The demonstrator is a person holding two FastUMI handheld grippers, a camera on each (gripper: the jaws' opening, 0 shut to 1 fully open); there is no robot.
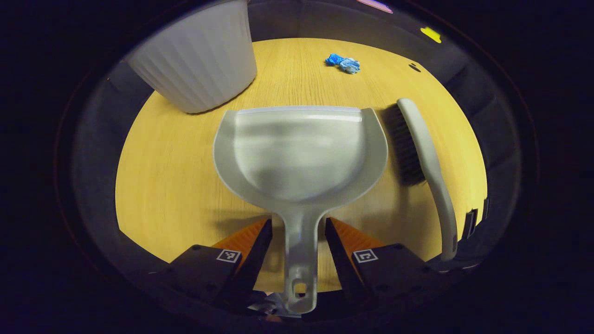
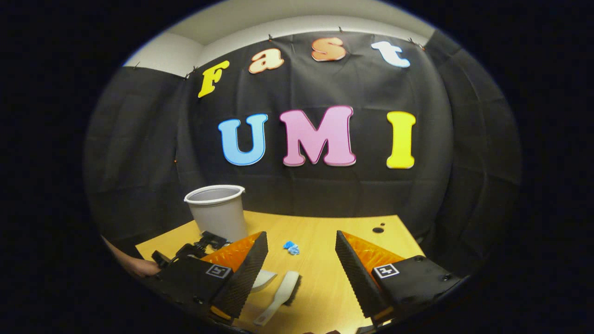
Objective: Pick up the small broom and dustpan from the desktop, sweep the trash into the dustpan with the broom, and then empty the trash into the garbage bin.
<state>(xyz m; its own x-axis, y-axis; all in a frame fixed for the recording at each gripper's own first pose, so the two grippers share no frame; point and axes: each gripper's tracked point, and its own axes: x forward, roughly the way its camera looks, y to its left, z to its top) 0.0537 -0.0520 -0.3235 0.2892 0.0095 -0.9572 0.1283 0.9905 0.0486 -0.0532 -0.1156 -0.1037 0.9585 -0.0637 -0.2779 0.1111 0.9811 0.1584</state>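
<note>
Left tongs (image 1: 298,241) spread wide, straddling dustpan (image 1: 299,157) handle, not gripping; pan flat on surface (image 1: 176,185). Broom (image 1: 424,162) just beside it, trash (image 1: 342,63) farther off near bin (image 1: 199,55). Right tongs (image 2: 300,273) spread wide, empty, above surface.

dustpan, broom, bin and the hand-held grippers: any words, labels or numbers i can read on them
Dustpan: no text.
Broom: no text.
Garbage bin: no text.
Left hand-held gripper: square tags carry a black-and-white pattern, no words.
Right hand-held gripper: the same kind of patterned tags, no words.
</note>
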